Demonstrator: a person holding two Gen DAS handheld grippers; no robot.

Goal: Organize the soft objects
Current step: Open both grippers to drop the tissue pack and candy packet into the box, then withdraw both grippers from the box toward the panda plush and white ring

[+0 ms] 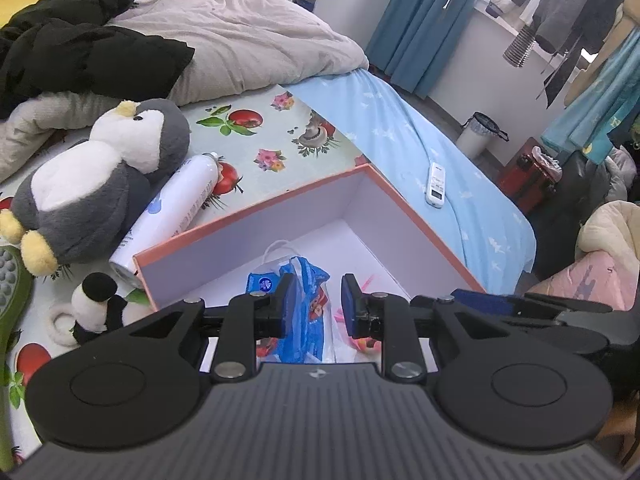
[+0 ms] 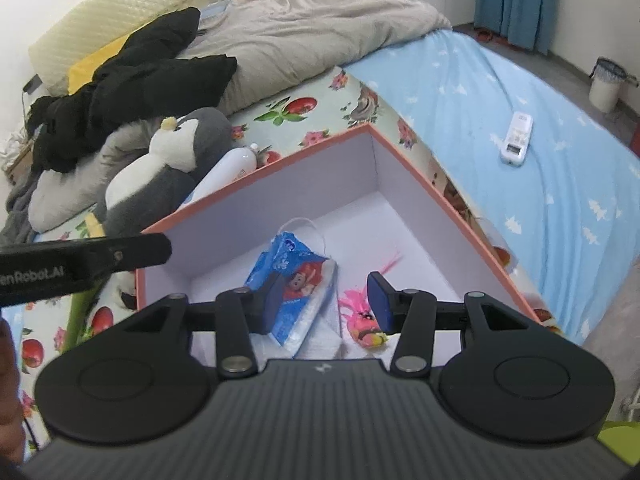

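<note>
An open orange-rimmed box (image 1: 256, 208) (image 2: 280, 160) with a white inside sits on the bed. In it lie a blue cartoon-print tissue pack (image 1: 306, 316) (image 2: 296, 280) and a pink fluffy toy (image 2: 362, 320) (image 1: 366, 344). My left gripper (image 1: 318, 300) is open and empty, above the pack. My right gripper (image 2: 326, 300) is open and empty, over the box between pack and pink toy. A grey-white penguin plush (image 1: 96, 184) (image 2: 160, 172) and a small panda plush (image 1: 96, 304) lie left of the box.
A white spray can (image 1: 176, 208) (image 2: 232, 168) lies between penguin and box. A green massager (image 1: 12, 292) lies at the far left. A white remote (image 1: 436, 184) (image 2: 516, 140) lies on the blue sheet. Black clothes (image 1: 80, 56) and a grey duvet (image 1: 248, 36) lie behind.
</note>
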